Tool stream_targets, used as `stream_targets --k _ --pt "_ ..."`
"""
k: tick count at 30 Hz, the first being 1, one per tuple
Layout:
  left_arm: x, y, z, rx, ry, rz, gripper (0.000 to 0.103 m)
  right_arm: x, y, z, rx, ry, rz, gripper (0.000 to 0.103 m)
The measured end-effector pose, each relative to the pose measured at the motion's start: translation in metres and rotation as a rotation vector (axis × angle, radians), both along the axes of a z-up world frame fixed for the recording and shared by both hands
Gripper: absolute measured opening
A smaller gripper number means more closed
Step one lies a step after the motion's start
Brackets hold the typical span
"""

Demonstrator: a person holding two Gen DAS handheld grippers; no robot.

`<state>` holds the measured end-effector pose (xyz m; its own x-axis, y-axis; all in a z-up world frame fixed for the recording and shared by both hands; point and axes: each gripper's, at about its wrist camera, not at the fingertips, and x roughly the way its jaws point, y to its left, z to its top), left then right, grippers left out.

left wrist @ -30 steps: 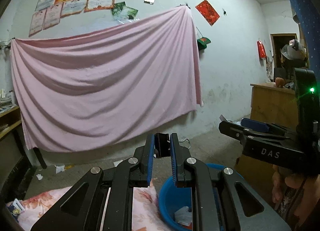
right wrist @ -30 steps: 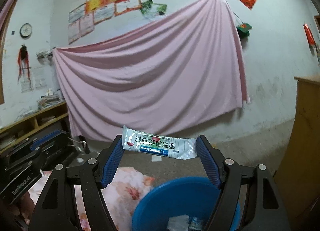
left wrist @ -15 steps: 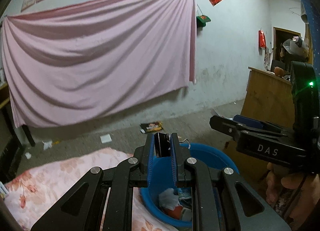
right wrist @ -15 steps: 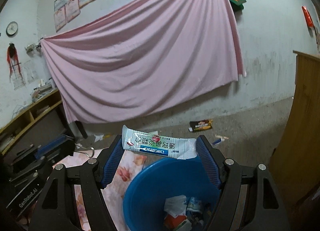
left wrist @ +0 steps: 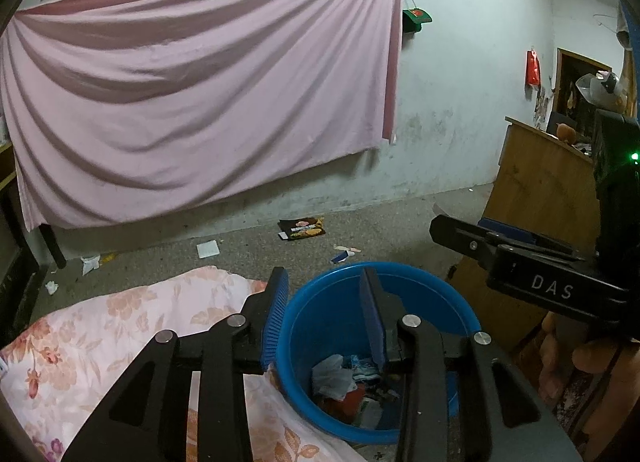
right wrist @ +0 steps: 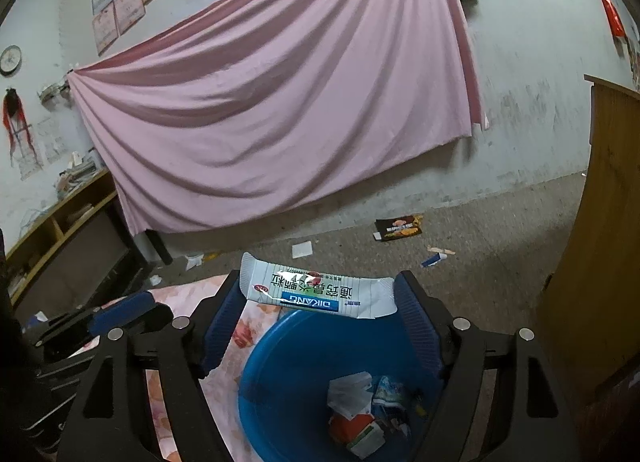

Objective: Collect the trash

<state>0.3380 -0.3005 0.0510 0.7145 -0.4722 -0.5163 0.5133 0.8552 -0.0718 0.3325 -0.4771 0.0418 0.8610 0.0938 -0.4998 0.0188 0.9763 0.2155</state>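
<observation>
A blue bin (left wrist: 460, 314) (right wrist: 256, 402) stands on the floor beside a table with a floral cloth, with several pieces of trash inside. My left gripper (left wrist: 324, 298) is open and empty above the bin's rim. My right gripper (right wrist: 320, 302) is shut on a white and blue sachet wrapper (right wrist: 316, 292), held flat between its fingers above the bin. The right gripper also shows at the right of the left wrist view (left wrist: 480, 238).
The floral cloth (left wrist: 100, 334) covers the table left of the bin. A wooden cabinet (left wrist: 548, 197) stands to the right. On the floor lie a dark snack packet (left wrist: 302, 227), white paper scraps (left wrist: 208, 249) and small bits. A pink sheet (left wrist: 200, 101) hangs on the wall.
Both grippers tilted down over the bin. My left gripper opened and the black binder clip it held is gone from its fingers. The right still holds the wrapper.
</observation>
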Motion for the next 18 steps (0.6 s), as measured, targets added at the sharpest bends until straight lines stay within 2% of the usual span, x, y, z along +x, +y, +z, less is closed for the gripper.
stream_targets --k 9,12,18 --pt "0.002 0.003 0.001 0.007 0.002 0.024 0.033 0.002 0.003 0.0 -0.008 0.012 0.003 0.076" --pt "0.002 0.005 0.001 0.009 0.002 0.032 0.034 0.0 0.005 -0.001 -0.009 0.01 0.004 0.081" --pt "0.0 0.011 0.004 0.009 -0.008 0.057 0.05 -0.001 0.004 -0.001 -0.007 0.001 0.004 0.082"
